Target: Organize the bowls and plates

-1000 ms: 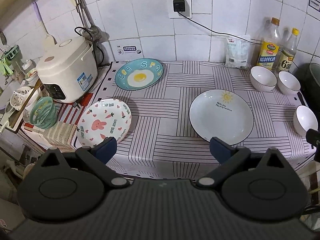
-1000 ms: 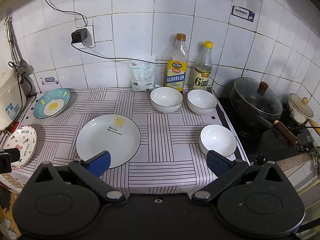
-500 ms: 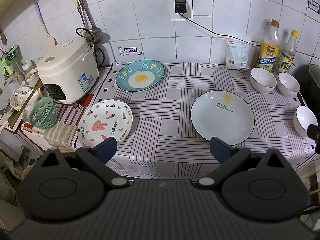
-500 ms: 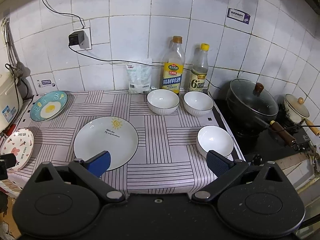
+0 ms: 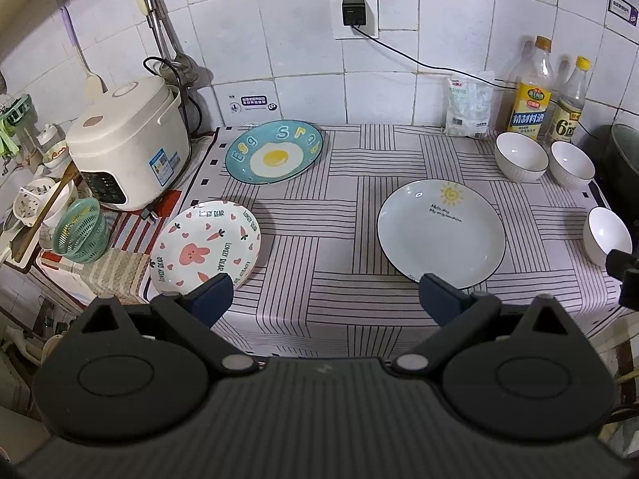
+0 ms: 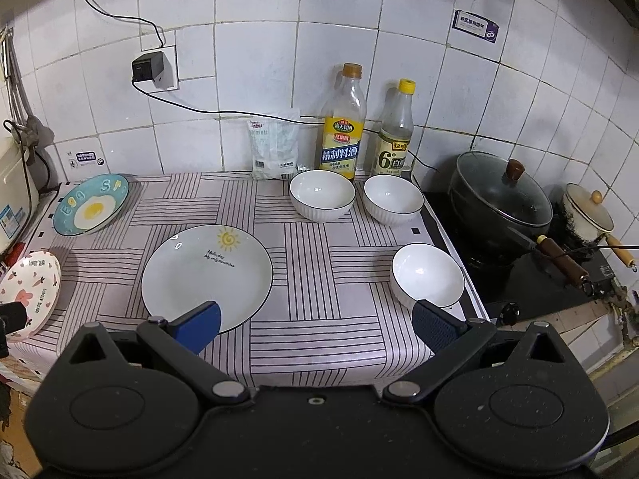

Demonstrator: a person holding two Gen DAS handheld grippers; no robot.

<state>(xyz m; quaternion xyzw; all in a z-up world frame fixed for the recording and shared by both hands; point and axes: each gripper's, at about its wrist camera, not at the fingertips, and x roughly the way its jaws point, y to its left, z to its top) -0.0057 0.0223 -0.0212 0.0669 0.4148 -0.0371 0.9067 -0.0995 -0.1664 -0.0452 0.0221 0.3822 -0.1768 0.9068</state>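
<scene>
Three plates lie on the striped counter cloth (image 5: 339,207): a teal egg plate (image 5: 274,156) at the back left, a pink rabbit plate (image 5: 205,248) at the front left and a white sun plate (image 5: 441,230) in the middle. Three white bowls stand to the right: two at the back (image 6: 322,194) (image 6: 393,199) and one nearer the front edge (image 6: 427,274). My left gripper (image 5: 326,299) hovers open above the counter's front edge, between the rabbit plate and the sun plate. My right gripper (image 6: 315,323) is open too, between the sun plate (image 6: 207,276) and the front bowl. Neither holds anything.
A rice cooker (image 5: 129,141) and a green basket (image 5: 81,230) stand at the left. Two bottles (image 6: 342,127) (image 6: 394,131) and a white packet (image 6: 274,143) line the tiled back wall. A lidded black pot (image 6: 501,195) and a small white pot (image 6: 587,211) sit on the stove at the right.
Both grippers have drawn back and risen a little, so the counter looks slightly farther away. Nothing on the counter has moved, and both grippers stay open.
</scene>
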